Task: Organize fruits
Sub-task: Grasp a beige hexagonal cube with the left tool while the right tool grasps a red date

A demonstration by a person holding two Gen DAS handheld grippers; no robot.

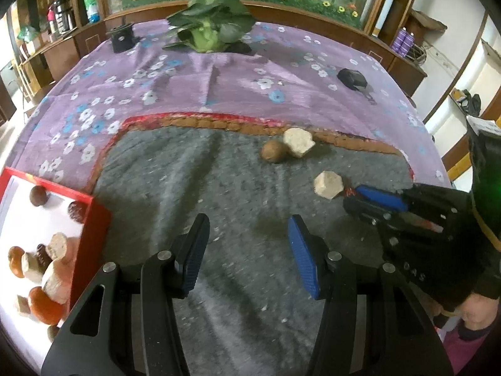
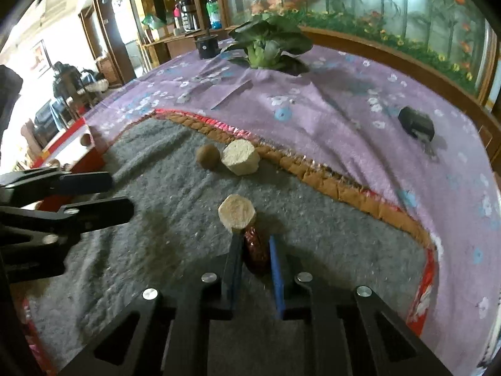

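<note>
Fruits, loose lot, on a grey felt mat laid over a purple flowered cloth on the surface.

Item 1: dark red wrinkled fruit, date-like. Location: near part of the mat, clamped between the two pads of the right gripper. Jaws drawn in close, pads pressing its sides. In the left wrist view only a red tip of it shows beyond the blue pad.

Item 2: pale cut chunk, many-sided, cream colour. Location: on the mat just beyond the right gripper's tips, touching or nearly touching the red fruit; which cannot be told.

Item 3: larger pale cut chunk, close to the mat's orange-and-red border.

Item 4: round brown fruit, touching the larger chunk on its left side.

Item 5: red-rimmed tray, white inside, at the mat's left edge. Contents: a heap of mixed pieces, brown, orange and pale; exact count unclear.

Left gripper: jaws about half apart, nothing between them, held over bare mat to the right of the tray. It grips nothing.

Other stock, far side of the cloth: leafy green vegetable, small black cup, small black object off to the right, kind unclear.
</note>
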